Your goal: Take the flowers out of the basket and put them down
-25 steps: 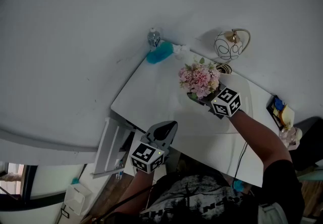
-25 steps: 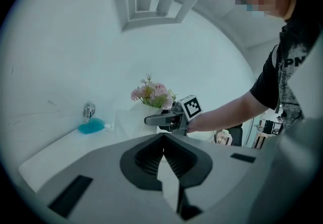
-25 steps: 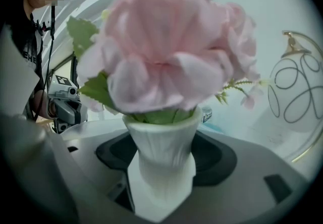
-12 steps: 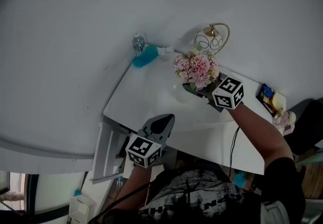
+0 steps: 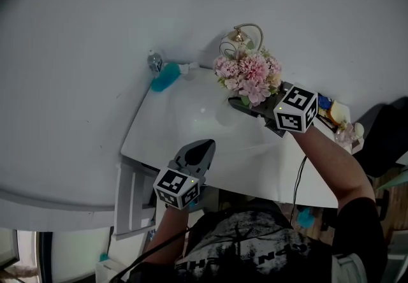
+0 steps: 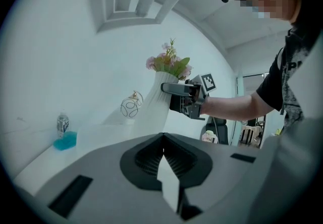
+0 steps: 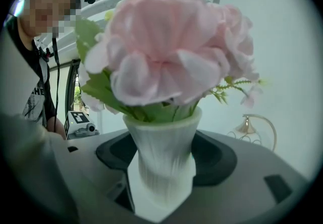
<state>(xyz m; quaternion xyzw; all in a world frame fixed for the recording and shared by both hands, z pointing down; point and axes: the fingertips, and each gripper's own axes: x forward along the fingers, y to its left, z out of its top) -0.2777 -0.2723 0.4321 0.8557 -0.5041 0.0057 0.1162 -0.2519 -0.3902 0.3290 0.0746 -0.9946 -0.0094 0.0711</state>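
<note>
A bunch of pink flowers (image 5: 248, 76) stands in a white ribbed vase (image 7: 164, 152). My right gripper (image 5: 245, 104) is shut on the vase's narrow waist and holds it above the white table (image 5: 191, 116). In the right gripper view the flowers (image 7: 166, 46) fill the top of the picture. A gold wire basket (image 5: 239, 39) stands just behind the flowers by the wall. In the left gripper view the vase (image 6: 156, 102) is seen side-on. My left gripper (image 5: 203, 146) hovers at the table's near edge, shut and holding nothing.
A small bottle (image 5: 154, 60) and a teal object (image 5: 162, 76) sit at the table's back left corner. Small yellow and blue items (image 5: 331, 109) lie at the right end. A white drawer unit (image 5: 131, 199) stands beside the table's left side.
The head view has swung round. My right gripper keeps its hold on the vase, and the flowers now sit closer under the wire basket. The left gripper has barely moved.
</note>
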